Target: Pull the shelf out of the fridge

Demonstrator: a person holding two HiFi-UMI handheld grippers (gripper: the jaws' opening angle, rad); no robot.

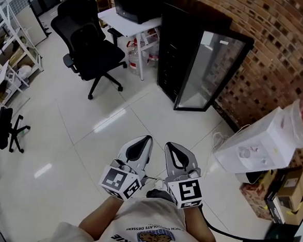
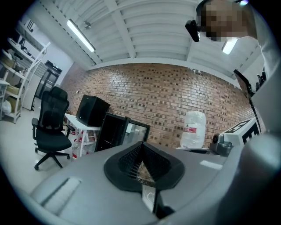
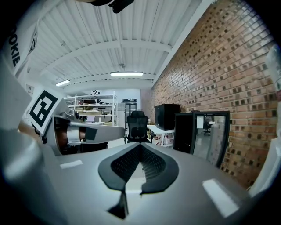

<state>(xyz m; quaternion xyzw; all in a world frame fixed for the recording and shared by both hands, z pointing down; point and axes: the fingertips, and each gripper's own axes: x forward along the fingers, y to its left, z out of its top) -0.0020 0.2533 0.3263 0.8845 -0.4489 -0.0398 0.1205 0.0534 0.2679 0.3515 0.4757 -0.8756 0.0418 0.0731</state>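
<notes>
Fridge (image 1: pixel 178 47) against brick wall (image 1: pixel 281 44), chair (image 1: pixel 92 49) to its left

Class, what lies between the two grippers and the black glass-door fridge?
Only bare, glossy white floor tiles separate the left gripper and right gripper from the black glass-door fridge; the head view shows this.
</notes>
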